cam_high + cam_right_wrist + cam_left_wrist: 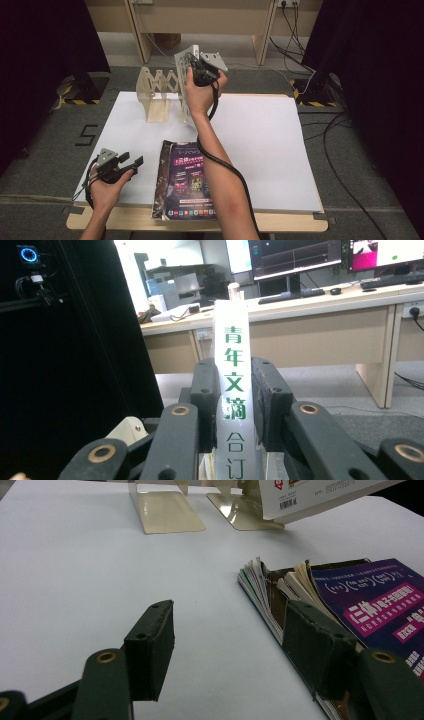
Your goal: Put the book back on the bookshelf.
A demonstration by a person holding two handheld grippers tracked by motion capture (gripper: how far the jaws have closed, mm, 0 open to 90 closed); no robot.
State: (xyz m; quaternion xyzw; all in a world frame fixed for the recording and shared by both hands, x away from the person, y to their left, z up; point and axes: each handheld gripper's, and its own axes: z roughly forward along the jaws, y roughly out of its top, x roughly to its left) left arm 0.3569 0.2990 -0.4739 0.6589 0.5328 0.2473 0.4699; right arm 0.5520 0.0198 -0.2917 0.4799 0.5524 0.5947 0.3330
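Observation:
My right gripper (196, 65) is raised over the far middle of the table, shut on a white book (184, 70) that stands on edge in the air above the rack. In the right gripper view both pads (206, 405) press the book's white spine with green characters (233, 385). A cream expanding book rack (156, 92) stands at the table's back; its flat bases (170, 512) lie ahead in the left gripper view. A purple-covered magazine (187, 182) lies flat near the front edge. My left gripper (129, 162) is open just left of it, jaws wide apart, right pad (312, 647) by the magazine's page edges (260, 592).
The white table top (260, 145) has bare room on its right half and left of the magazine. Black curtains hang on both sides, cables (320, 75) run over the floor at the right, and a wooden desk (200, 20) stands beyond the table.

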